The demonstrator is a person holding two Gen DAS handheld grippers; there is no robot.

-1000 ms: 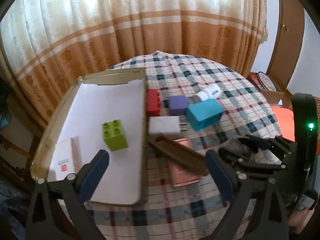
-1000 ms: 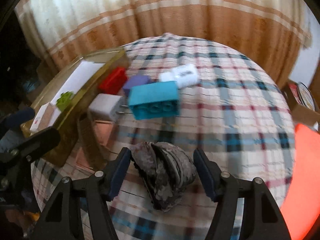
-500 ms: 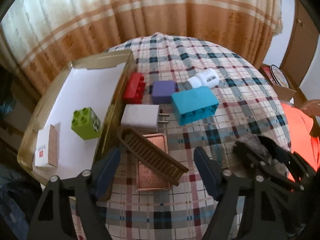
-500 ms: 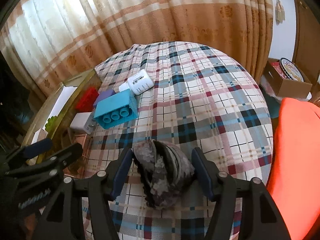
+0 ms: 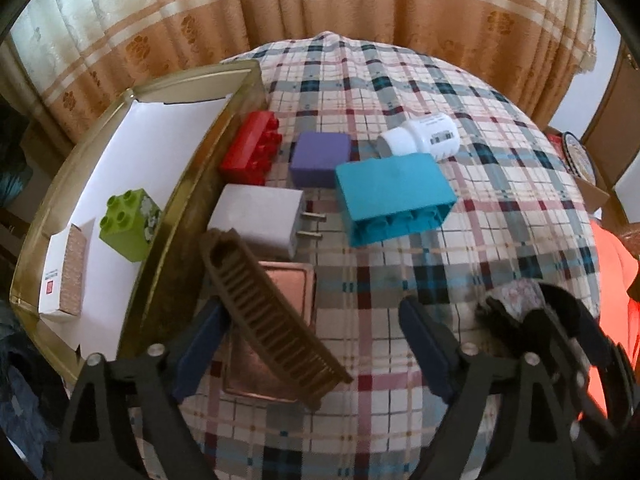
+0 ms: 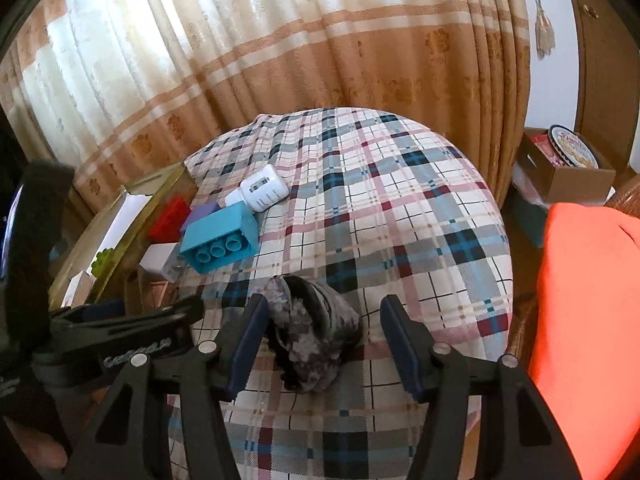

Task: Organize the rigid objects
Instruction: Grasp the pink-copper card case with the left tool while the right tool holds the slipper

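**Left gripper drops over the comb as the right closes on the camouflage bundle**

Since the earlier frames the left gripper (image 5: 310, 340) has come down and nearer to the cluster of objects, so the brown comb (image 5: 268, 318) now lies between its fingers rather than ahead of them. Its jaws are opening and stand wide; the left pad (image 5: 200, 354) sits just beside the comb's near-left edge, while the right pad is well clear on bare tablecloth (image 5: 500, 216). Whether the left pad touches the comb cannot be told. The comb lies tilted across a copper-coloured flat tin (image 5: 256, 368).

Beyond it, going far, sit a white plug adapter (image 5: 260, 218) with its prongs pointing right, a red brick (image 5: 250, 152), a purple block (image 5: 320, 158), a teal brick (image 5: 394, 196) on its side, and a white bottle (image 5: 426, 138) lying down. To the left stands a gold tray (image 5: 176, 236) lined with white paper, holding a green brick (image 5: 128, 220) and a small white box (image 5: 64, 276).

On the right wrist view, the right gripper (image 6: 320, 344) has shifted across the table and its jaws are closing around a camouflage fabric bundle (image 6: 314, 340). The left finger (image 6: 246, 346) is against the bundle; the right finger stands a little apart from it, so no firm grip shows.
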